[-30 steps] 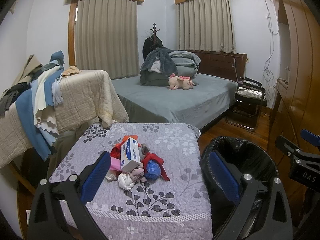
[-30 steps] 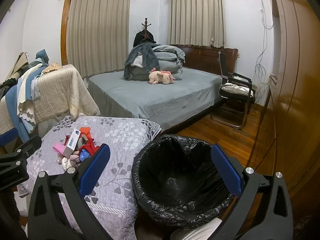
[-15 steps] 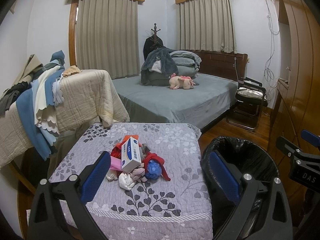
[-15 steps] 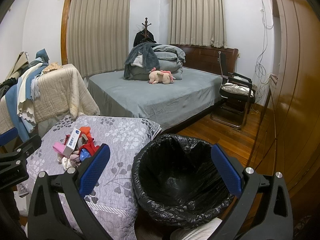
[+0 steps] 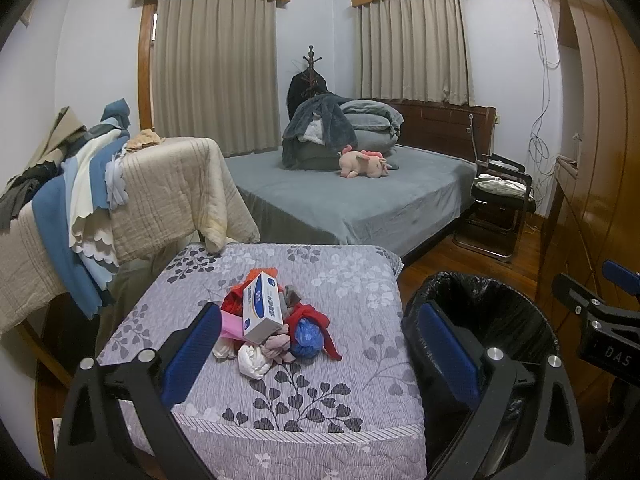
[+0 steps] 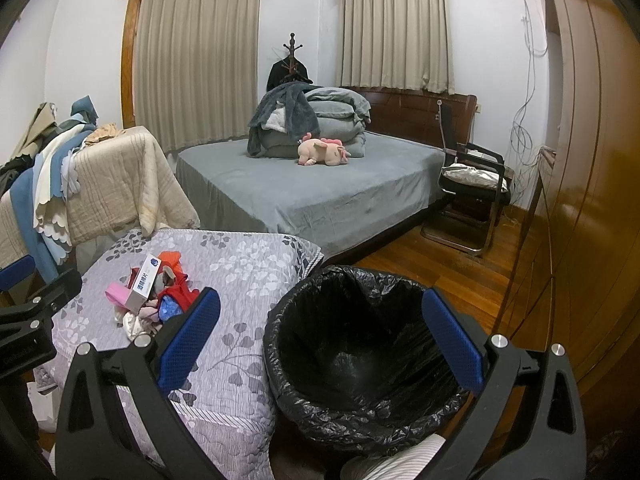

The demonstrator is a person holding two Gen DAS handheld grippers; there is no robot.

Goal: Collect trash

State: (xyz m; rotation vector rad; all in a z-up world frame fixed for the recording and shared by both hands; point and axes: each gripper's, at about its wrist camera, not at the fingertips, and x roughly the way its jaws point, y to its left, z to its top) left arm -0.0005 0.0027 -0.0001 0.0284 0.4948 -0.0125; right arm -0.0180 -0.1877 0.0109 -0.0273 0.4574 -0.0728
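Observation:
A pile of trash [image 5: 276, 328] lies on a grey floral-quilted table [image 5: 352, 280]: a white and blue box [image 5: 262, 307], red wrappers, a blue ball, a pink piece and crumpled white paper. The pile also shows in the right wrist view [image 6: 152, 296]. A bin with a black liner [image 6: 360, 352] stands right of the table, also in the left wrist view [image 5: 492, 320]. My left gripper [image 5: 320, 356] is open and empty, just in front of the pile. My right gripper [image 6: 320, 344] is open and empty above the bin's near rim.
A grey bed [image 5: 352, 196] with folded bedding and a pink plush toy [image 5: 364, 164] stands behind. A blanket-draped rack [image 5: 132, 196] is at the left. A black chair [image 5: 500, 204] and a wooden wardrobe [image 6: 592, 160] are at the right.

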